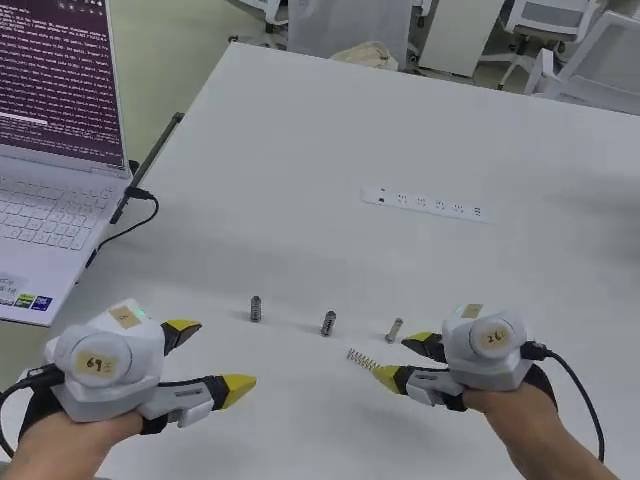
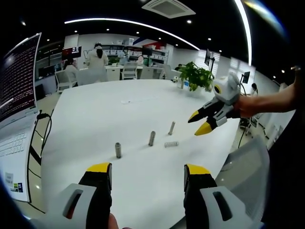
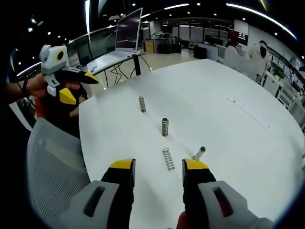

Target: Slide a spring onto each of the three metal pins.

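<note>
Three short metal pins stand in a row on the white table. The left pin (image 1: pixel 256 309) and middle pin (image 1: pixel 328 323) each wear a spring. The right pin (image 1: pixel 394 330) is bare. A loose spring (image 1: pixel 362 359) lies flat beside it, just ahead of my right gripper (image 1: pixel 402 361), which is open and empty. In the right gripper view the loose spring (image 3: pixel 167 158) lies between and just beyond the yellow fingertips, with the bare pin (image 3: pixel 198 153) to its right. My left gripper (image 1: pixel 215 358) hovers open at the near left, short of the left pin (image 2: pixel 117 150).
An open laptop (image 1: pixel 50 150) with a cable sits at the table's left edge. A white power strip (image 1: pixel 428 204) lies farther back. Office chairs stand beyond the far edge.
</note>
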`<state>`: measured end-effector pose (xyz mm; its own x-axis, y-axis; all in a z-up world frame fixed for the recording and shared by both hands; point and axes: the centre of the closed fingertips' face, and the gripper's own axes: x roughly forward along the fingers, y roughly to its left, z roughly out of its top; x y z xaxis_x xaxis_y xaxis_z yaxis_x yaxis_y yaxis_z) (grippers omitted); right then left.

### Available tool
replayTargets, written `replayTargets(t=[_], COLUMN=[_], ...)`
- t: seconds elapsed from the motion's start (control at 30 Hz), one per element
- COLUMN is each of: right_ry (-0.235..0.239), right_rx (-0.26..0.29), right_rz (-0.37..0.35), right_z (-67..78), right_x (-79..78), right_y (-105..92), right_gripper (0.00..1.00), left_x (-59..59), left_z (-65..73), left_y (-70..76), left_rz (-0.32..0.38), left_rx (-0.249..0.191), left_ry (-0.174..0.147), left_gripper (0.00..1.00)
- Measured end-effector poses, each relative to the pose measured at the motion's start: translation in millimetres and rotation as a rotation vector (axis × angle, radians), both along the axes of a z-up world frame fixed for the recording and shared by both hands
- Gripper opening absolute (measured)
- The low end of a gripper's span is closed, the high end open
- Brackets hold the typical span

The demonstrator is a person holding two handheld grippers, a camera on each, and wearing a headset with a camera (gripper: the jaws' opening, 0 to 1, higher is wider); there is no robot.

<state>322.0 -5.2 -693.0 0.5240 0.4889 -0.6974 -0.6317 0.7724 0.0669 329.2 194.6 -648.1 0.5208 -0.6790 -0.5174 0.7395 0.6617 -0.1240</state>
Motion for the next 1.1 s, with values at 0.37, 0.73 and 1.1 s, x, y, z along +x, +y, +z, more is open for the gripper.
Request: replayTargets(t=[0.37,0.73,1.1], right_ry=[-0.024,-0.027,-0.023], right_rx=[0.047,0.09,0.137], right_rz=[-0.047,-0.114,-0.174], right_z=[7.5,11.8,13.2], right_x=[-17.4,-37.9,-57.5], right_y=[-2.4,-7.5,-11.3], right_gripper=[0.41,0.44,0.5], left_x=[-0.9,-2.2,-6.5], left_z=[-0.7,-0.3,-2.6], left_y=[-7.1,-10.7,-14.5], left_rz=[-0.01,-0.004,0.0], left_rx=[-0.002,-0.009,-0.015], left_ry=[0.006,0.012,0.024], left_gripper=[0.56,0.56,0.56])
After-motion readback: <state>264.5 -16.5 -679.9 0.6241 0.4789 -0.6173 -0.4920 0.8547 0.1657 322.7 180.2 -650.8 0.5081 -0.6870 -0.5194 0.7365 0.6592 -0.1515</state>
